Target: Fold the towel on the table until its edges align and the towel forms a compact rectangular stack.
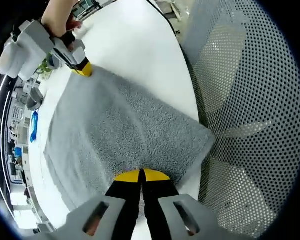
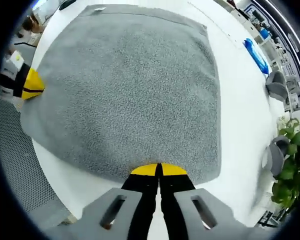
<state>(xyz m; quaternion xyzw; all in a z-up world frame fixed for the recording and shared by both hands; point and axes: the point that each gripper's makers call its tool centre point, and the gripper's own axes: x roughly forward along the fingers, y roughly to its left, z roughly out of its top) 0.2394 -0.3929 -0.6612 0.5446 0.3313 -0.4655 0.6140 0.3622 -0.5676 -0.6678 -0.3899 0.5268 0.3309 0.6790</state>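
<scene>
A grey terry towel (image 1: 125, 130) lies spread on the white table (image 1: 140, 45). In the left gripper view my left gripper (image 1: 140, 176) is shut, its yellow tips pinching the towel's near edge close to a corner. My right gripper (image 1: 83, 68), held by a hand, sits at the towel's far corner. The right gripper view shows the same towel (image 2: 135, 85) on the table (image 2: 240, 115). There my right gripper (image 2: 158, 170) is shut on the near edge. The left gripper (image 2: 31, 83) shows at the towel's left corner.
A perforated grey mesh chair (image 1: 245, 100) stands close against the table edge on the right of the left gripper view. A blue object (image 2: 255, 56) lies on the table beyond the towel. A green plant (image 2: 290, 167) and grey chairs (image 2: 276, 85) stand past the table.
</scene>
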